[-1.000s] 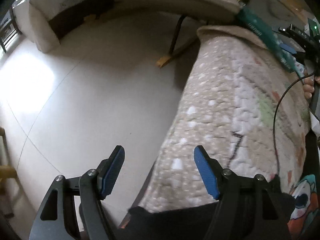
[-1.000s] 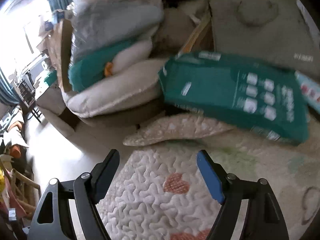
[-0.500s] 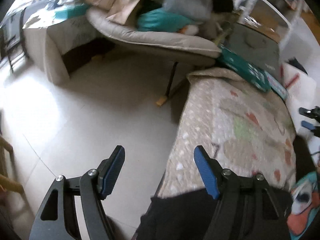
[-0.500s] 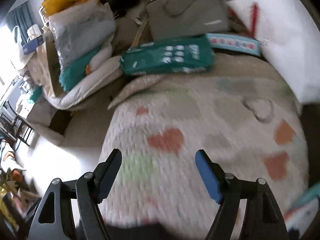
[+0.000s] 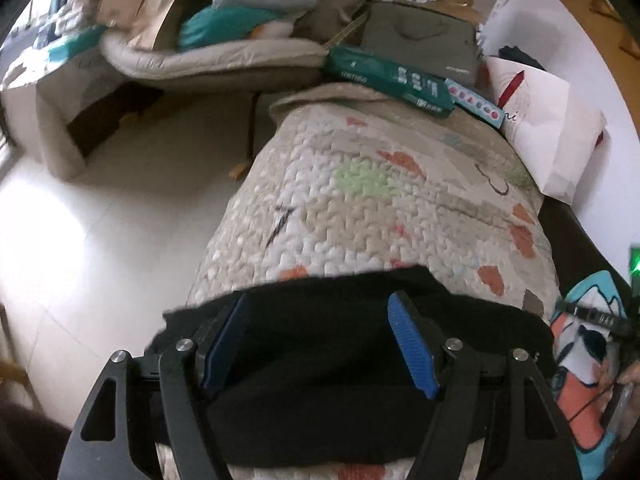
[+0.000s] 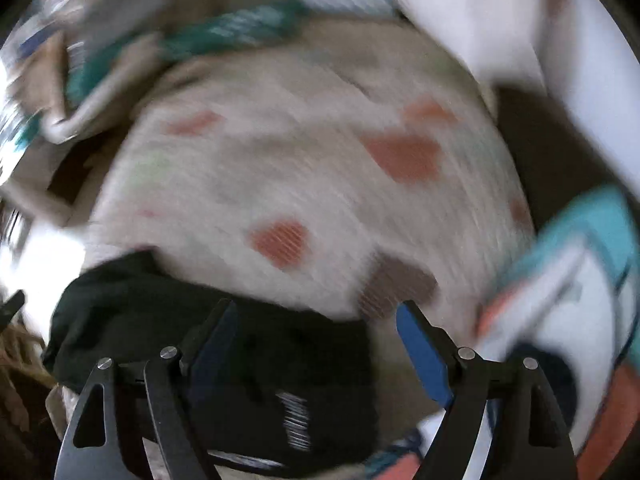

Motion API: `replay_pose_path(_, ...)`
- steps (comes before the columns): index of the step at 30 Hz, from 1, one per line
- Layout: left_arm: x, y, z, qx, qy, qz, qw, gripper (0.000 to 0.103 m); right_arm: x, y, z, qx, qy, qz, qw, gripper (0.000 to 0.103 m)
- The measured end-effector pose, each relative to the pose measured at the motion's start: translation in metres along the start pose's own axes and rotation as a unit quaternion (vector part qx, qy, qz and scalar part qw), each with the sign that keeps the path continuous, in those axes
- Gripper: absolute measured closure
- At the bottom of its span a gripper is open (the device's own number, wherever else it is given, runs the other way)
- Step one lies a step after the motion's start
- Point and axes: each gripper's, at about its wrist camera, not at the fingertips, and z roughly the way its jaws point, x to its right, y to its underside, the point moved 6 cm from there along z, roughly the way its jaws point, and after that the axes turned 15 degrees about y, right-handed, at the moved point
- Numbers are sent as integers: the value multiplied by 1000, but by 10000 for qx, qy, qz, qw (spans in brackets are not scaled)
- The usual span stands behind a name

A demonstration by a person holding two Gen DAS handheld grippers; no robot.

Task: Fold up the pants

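Black pants [image 5: 320, 380] on quilted bedspread [image 5: 360, 208], left gripper [image 5: 320, 344] spread above them, right gripper [image 6: 316, 352] opening, empty.

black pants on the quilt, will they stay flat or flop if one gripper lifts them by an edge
The black pants look soft and limp: they follow the quilt with a wavy far edge, so a lifted edge would probably droop and the rest drag. The fabric looks matte and thin, likely light and not slippery on the textured quilt. Nothing is between the left gripper pads.
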Motion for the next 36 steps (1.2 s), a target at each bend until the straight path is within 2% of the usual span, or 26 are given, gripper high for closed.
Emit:
replay_pose_path(1,-1,-2,1,41,-1,73,10000,32,11,7,15,-315,-50,192,9993,17)
replay_pose_path(4,-17,-8,5,204,-154,294,9992,32,24,15,38,-557,38,486,9973,16)
replay_pose_path(8,-42,-8,12,185,-206,179,9995,32,14,29,63,-1025,-489,946,9890,14)
replay_pose_path(11,-52,-10,17,127,-114,10,9999,32,0,35,66,-1003,-436,839,9904,8)
replay_pose_path(16,-53,-11,16,171,79,-87,9998,32,-16,36,62,-1052,-716,928,9875,9)
replay_pose_path(20,-54,-9,19,97,167,-179,9997,32,-16,35,53,-1036,-1395,1453,9740,11)
replay_pose_path(24,-55,-9,18,127,142,-196,9996,32,-14,40,61,-1275,-1581,1690,9645,10)
replay_pose_path(26,-57,-8,18,127,133,-237,9995,32,-14,39,60,-1254,-1672,1781,9616,8)
replay_pose_path(28,-58,-8,18,123,127,-260,9995,32,-23,43,62,-1234,-1409,1482,9711,8)
replay_pose_path(29,-58,-8,18,118,115,-264,9995,32,-31,45,60,-1125,-1151,1104,9808,8)
replay_pose_path(30,-58,-8,19,117,102,-267,9995,32,-41,47,57,-1047,-854,692,9884,11)
replay_pose_path(31,-58,-8,19,115,88,-263,9995,32,-51,49,53,-970,-576,274,9932,30)
replay_pose_path(32,-59,-8,19,108,58,-252,9996,32,-57,49,48,-909,-500,57,9946,43)
replay_pose_path(34,-59,-8,20,95,-5,-241,9997,32,-60,44,36,-781,-454,-12,9959,67)
replay_pose_path(35,-61,-8,20,95,-44,-254,9996,32,-60,43,32,-719,-462,-19,9963,76)
replay_pose_path(36,-63,-8,20,101,-72,-280,9995,32,-58,39,27,-660,-485,35,9966,81)
